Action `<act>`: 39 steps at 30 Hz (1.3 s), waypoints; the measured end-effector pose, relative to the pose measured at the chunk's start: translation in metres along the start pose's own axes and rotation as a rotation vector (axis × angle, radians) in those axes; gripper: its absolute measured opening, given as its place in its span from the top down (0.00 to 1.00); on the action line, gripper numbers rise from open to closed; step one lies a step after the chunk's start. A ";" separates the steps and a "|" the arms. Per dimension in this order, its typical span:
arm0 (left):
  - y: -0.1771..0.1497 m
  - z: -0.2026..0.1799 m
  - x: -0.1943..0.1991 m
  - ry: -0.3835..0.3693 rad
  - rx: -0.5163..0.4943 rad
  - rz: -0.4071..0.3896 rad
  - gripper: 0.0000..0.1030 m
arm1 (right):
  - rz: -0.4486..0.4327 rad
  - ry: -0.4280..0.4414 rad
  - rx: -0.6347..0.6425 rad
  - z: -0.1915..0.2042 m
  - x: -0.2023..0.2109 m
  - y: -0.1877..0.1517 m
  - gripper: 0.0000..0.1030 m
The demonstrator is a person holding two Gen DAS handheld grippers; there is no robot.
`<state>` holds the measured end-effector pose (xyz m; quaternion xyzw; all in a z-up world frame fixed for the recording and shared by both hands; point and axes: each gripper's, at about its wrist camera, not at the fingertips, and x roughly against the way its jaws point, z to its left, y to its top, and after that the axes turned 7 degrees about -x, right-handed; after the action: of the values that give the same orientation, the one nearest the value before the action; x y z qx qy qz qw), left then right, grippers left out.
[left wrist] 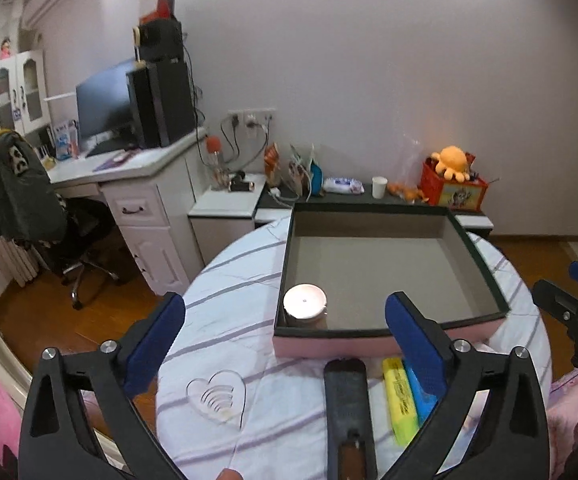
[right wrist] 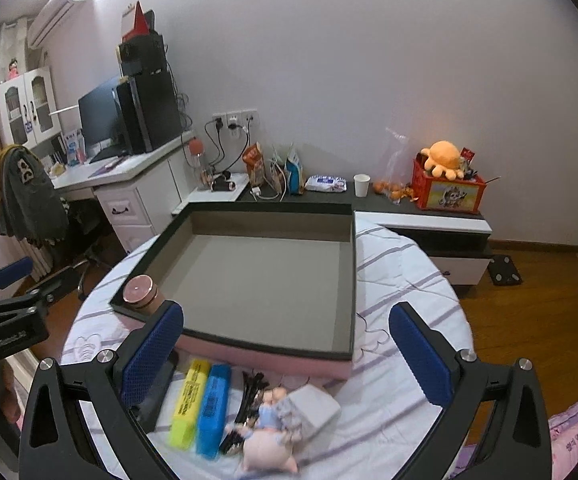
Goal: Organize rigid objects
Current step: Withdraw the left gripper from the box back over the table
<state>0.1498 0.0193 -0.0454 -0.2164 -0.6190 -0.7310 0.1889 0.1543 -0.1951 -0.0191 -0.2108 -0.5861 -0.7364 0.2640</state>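
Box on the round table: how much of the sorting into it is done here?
Done: one item, a round jar with a pale lid, stands in the near left corner of the box. In hand: nothing; the left tool and right tool are both open and empty. Left on the table in front of the box: yellow highlighter, blue highlighter, a dark flat item, a pig figure and a bundle of thin black sticks.
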 end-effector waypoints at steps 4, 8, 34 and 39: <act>-0.006 -0.005 0.030 -0.028 0.000 -0.034 0.00 | -0.026 -0.007 0.001 0.002 0.027 -0.007 0.00; -0.010 -0.011 0.053 -0.037 -0.011 -0.057 0.00 | -0.054 -0.017 0.008 0.004 0.053 -0.013 0.00; -0.060 -0.035 0.001 0.003 -0.046 0.151 0.00 | 0.010 -0.029 0.017 0.000 0.045 -0.046 0.00; -0.074 -0.044 -0.038 -0.006 -0.062 0.241 0.01 | 0.046 -0.019 0.020 -0.002 0.022 -0.047 0.00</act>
<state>0.1378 -0.0116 -0.1339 -0.2972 -0.5662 -0.7211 0.2669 0.1070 -0.1918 -0.0415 -0.2285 -0.5909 -0.7222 0.2775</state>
